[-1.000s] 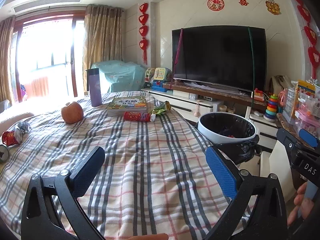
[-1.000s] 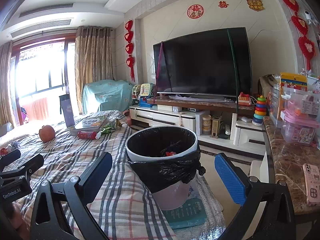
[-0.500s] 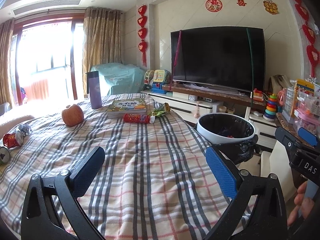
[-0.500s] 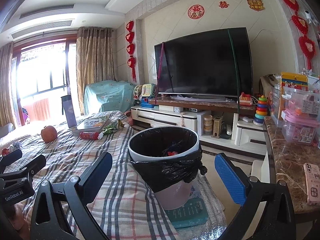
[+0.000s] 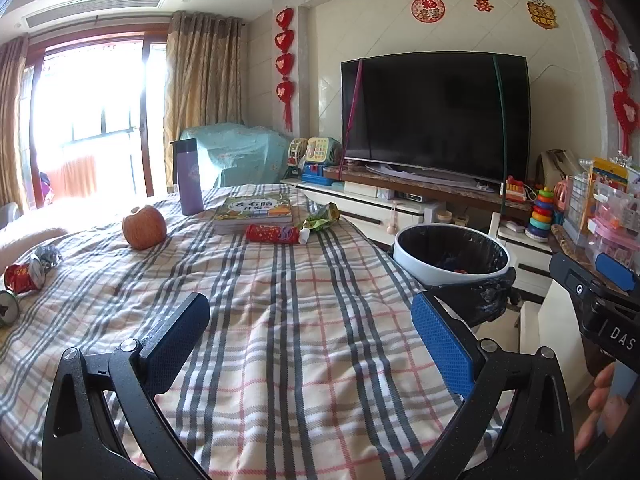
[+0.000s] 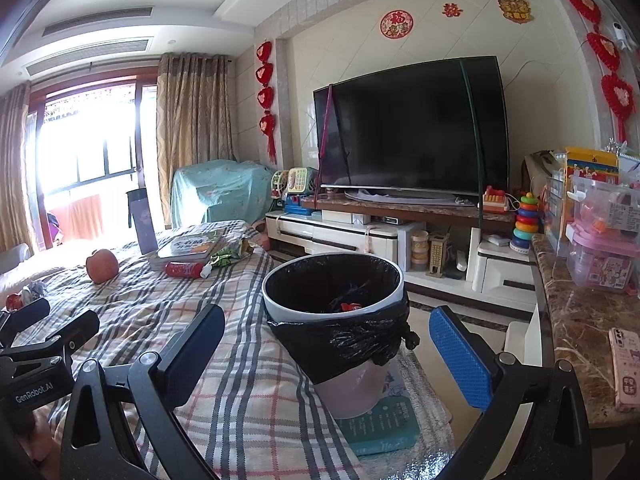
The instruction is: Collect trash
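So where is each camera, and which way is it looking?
Left wrist: sits on the left gripper, low over the plaid bed, facing the TV; its own open fingers show, plus the right gripper and a hand at the right edge.
Right wrist: sits on the right gripper, facing the bin beside the bed; its open fingers show, with the left gripper at the left edge.
Shared: bed, bin, TV, apple, book.

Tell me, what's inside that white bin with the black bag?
Inside the white bin, on the black liner, lies a small red scrap among dark crumpled bits. The near wall hides the bottom.
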A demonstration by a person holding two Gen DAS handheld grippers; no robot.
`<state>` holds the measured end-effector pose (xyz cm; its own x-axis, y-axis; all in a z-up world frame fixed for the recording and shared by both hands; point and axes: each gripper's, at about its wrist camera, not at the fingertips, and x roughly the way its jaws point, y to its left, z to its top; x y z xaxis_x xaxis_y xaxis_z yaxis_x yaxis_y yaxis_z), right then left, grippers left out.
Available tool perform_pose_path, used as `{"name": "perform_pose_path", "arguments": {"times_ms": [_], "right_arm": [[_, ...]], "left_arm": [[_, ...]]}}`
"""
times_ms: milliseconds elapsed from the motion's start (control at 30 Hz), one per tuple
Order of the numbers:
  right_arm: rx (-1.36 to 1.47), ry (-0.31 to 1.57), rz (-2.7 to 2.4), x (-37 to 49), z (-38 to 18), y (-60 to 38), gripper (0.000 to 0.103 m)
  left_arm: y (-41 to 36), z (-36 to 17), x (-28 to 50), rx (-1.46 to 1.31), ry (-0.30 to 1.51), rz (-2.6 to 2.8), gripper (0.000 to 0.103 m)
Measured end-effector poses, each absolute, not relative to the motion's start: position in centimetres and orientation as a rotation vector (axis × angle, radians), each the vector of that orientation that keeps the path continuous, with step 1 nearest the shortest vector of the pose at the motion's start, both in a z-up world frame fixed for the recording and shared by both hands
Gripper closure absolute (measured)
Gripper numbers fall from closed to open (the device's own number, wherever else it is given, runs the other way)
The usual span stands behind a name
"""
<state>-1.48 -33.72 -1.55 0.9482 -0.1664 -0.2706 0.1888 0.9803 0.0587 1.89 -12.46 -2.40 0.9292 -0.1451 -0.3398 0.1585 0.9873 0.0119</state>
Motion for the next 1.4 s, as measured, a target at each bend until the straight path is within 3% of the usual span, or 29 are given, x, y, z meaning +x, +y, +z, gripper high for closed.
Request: {"name": "perform_pose_path", "arguments": {"times_ms": [1400], "right_arm": [[0.091,0.272,-0.159,-1.29,-1.68,-33.24,0.000]], "left_arm": [[-12.41,-3.24,2.56,0.048,0.367,-0.171,0.000]]}}
